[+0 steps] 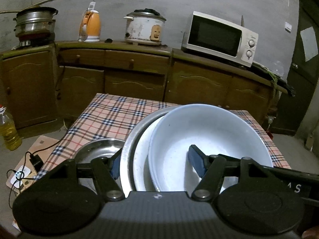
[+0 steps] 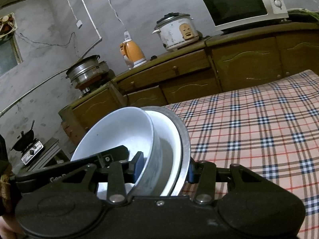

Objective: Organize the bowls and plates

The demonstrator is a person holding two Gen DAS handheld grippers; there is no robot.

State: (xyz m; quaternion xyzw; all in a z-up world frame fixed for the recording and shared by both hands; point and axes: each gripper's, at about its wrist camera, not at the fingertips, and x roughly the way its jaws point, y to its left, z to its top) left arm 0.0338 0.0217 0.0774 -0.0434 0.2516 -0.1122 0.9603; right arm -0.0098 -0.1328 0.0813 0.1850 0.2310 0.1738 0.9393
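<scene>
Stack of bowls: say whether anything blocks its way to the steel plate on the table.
Nothing visible does. The stack is held right beside the steel plate, and only tablecloth shows around the plate.

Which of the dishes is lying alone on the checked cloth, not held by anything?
The small steel plate, left of the held stack. The white bowl, white plate and metal basin are clamped together.

light: dim indoor, cool cast | brightest: inside of white bowl (image 1: pixel 209 135), soft sheen, no hard glare | shadows: faint, diffuse on wall (image 1: pixel 179 0) | distortion: strong fisheye, cabinet (image 1: pixel 129 75) edges bow, corners vignetted black | focus: near gripper bodies soft, slight noise
</scene>
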